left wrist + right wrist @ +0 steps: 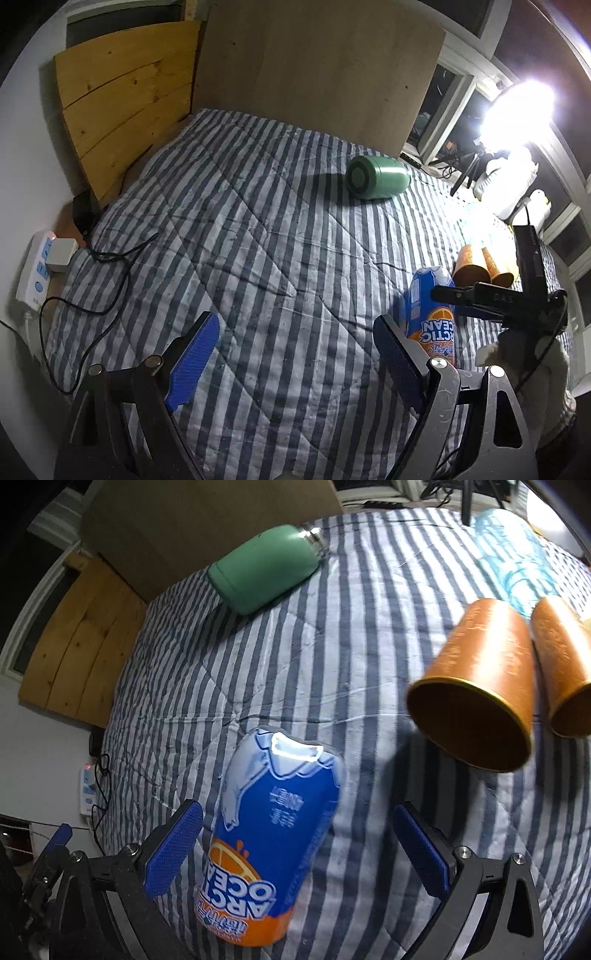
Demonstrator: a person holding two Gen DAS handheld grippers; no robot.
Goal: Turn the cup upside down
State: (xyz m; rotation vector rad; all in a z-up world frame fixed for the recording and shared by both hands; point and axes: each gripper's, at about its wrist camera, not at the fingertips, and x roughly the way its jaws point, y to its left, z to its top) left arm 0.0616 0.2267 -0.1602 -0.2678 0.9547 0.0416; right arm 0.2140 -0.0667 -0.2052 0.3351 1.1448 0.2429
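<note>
Two orange cups lie on their sides on the striped quilt, mouths toward me: one cup point(480, 679) ahead and right of my right gripper point(299, 842), the second cup point(565, 672) beside it at the right edge. They also show in the left wrist view point(471, 264). My right gripper is open, with a blue and orange drink pouch point(273, 842) lying between its jaws, nearer the left pad. My left gripper point(295, 354) is open and empty over the quilt.
A green bottle point(376, 177) lies on its side at the far end; it also shows in the right wrist view point(266, 568). Wooden boards point(122, 110) stand behind the bed. A power strip point(37, 266) and cables lie at the left. A bright lamp point(517, 107) stands right.
</note>
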